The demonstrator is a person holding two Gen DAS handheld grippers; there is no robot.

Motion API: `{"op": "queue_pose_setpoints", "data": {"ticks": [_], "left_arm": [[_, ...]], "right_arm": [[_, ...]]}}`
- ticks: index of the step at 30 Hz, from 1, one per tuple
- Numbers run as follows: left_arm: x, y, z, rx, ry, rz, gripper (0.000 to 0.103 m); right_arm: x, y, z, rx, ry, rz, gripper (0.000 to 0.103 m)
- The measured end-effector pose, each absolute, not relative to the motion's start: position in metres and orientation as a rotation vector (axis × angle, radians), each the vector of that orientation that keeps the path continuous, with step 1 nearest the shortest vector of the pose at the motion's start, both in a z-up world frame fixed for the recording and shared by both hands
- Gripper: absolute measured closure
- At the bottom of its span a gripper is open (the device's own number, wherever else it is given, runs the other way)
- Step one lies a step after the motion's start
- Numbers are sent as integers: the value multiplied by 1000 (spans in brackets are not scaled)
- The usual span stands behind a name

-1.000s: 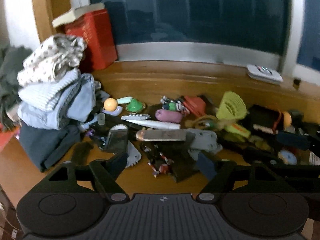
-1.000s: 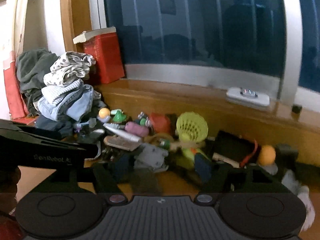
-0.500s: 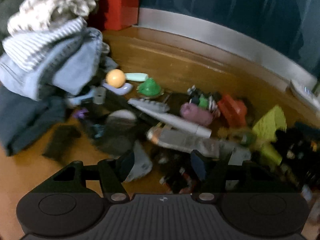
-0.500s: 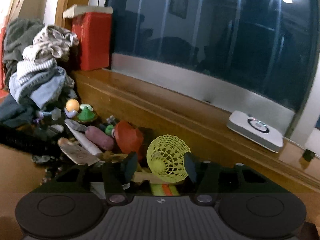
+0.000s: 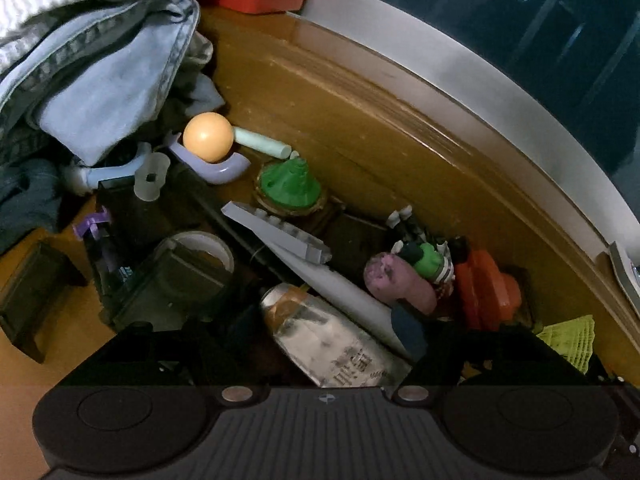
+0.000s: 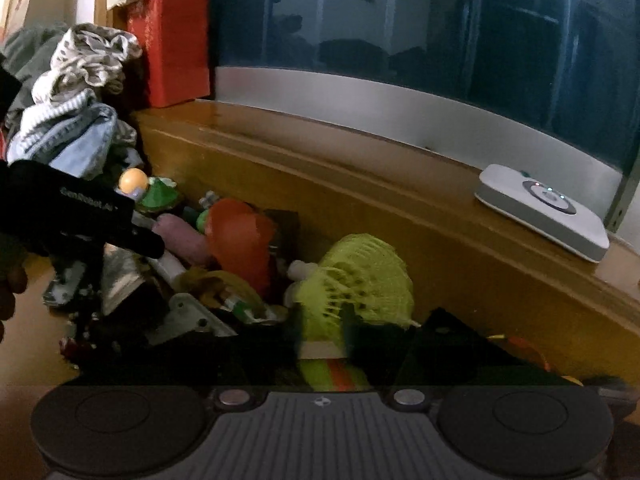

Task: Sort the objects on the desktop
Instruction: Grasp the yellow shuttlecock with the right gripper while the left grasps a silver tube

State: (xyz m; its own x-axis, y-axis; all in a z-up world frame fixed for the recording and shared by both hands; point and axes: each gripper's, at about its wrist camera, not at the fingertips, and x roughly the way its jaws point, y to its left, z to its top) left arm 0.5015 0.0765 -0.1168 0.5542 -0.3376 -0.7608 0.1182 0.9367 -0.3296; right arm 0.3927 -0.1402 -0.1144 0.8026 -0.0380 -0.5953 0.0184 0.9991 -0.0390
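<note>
Left gripper [image 5: 316,332]: jaws wide apart, low over the clutter pile, nothing clamped. A silver crumpled tube [image 5: 332,340] lies between its fingers, cap end pointing away. Just beyond the tube: white pen-like stick [image 5: 340,288], grey toy brick [image 5: 276,232], pink roll [image 5: 400,284]. Farther out, green cone toy [image 5: 288,186] and orange ball [image 5: 208,137] beside folded jeans [image 5: 100,80] at the tabletop's left edge.

Right gripper [image 6: 320,344]: fingers dark, spread around a yellow-green shuttlecock [image 6: 356,284]; contact cannot be told. Red plastic piece [image 6: 240,236] sits left of it. White device [image 6: 540,210] rests on the window ledge [image 6: 360,160], well apart.
</note>
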Motion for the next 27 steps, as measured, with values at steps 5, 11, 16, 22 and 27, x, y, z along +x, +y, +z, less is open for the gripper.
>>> {"op": "queue_pose_setpoints", "data": {"ticks": [5,11,16,22,27], "left_arm": [[492,79,-113,-255,943,-248,69],[477,81,-109,-266,905,-256,82],[454,82,-90,-263,813,-296,84],[441,90,-65,-265,740,-314,85],[423,96,-41,-269,665,-360,85]], "right_arm": [[384,-139,-108,-24,611,-25,98],[373,-142,-98,-12,585,-31,100],[363,-146,-85,5,554,-52,100],[350,-146,-73,14,524,-54,100],[338,-145,-61,15,491,-59,100]]}}
